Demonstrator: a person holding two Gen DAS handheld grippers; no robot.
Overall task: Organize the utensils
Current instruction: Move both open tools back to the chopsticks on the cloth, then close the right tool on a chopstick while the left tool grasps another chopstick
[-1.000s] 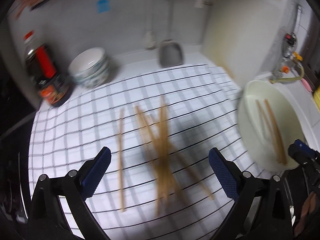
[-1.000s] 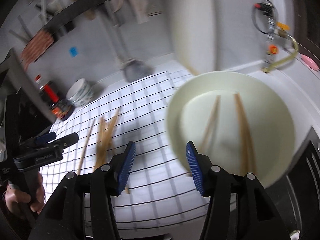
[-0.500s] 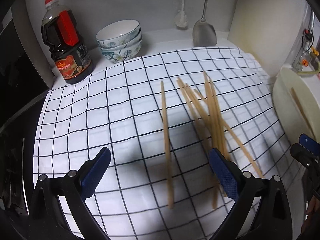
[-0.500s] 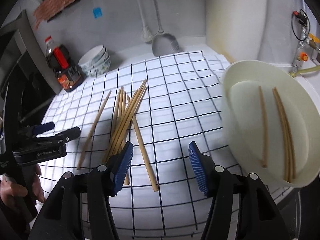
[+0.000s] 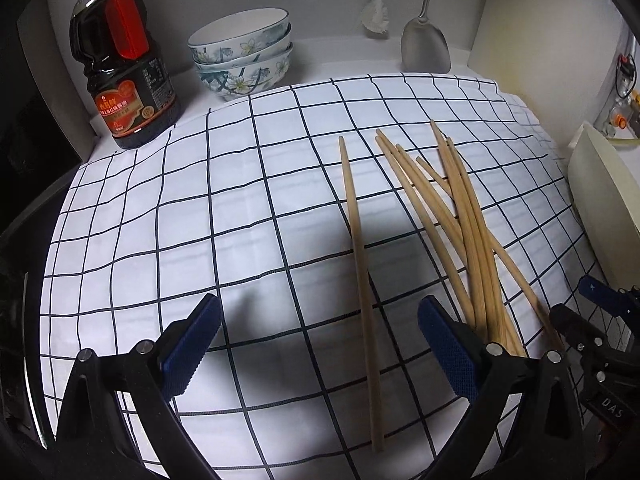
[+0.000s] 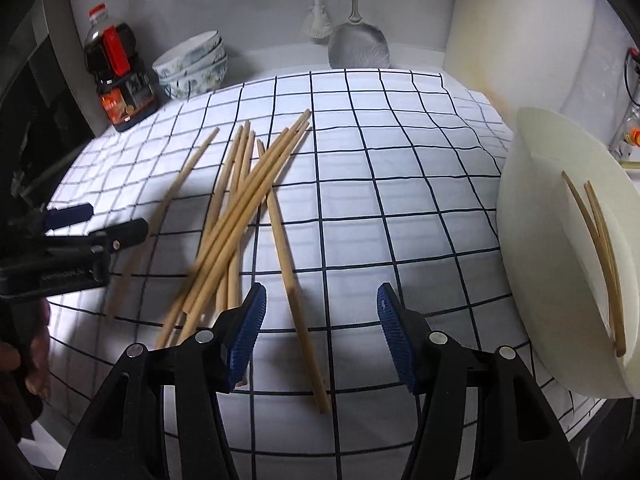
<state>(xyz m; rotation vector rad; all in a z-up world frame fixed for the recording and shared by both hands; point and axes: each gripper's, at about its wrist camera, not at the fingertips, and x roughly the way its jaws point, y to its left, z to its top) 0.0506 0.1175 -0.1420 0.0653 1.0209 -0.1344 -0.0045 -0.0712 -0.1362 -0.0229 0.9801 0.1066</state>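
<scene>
Several wooden chopsticks [image 5: 460, 220] lie crossed in a loose pile on the checked cloth; the pile also shows in the right wrist view [image 6: 240, 208]. One single chopstick [image 5: 360, 276] lies apart to the pile's left and runs between my left gripper's fingers. My left gripper [image 5: 320, 346] is open and empty, low over the cloth. My right gripper [image 6: 320, 334] is open and empty, with one loose chopstick [image 6: 294, 292] lying between its fingers. A cream basin [image 6: 568, 248] at the right holds a few chopsticks [image 6: 600, 248].
A dark soy sauce bottle [image 5: 120, 64] and stacked floral bowls [image 5: 244, 56] stand at the back left. A metal spatula [image 5: 426, 46] and a white brush [image 5: 376, 16] hang at the back wall. A cream board [image 6: 516, 28] leans at the back right.
Both grippers have moved down and closer to the chopsticks on the cloth. The right gripper swung left from the basin to the pile. Both stay open.
</scene>
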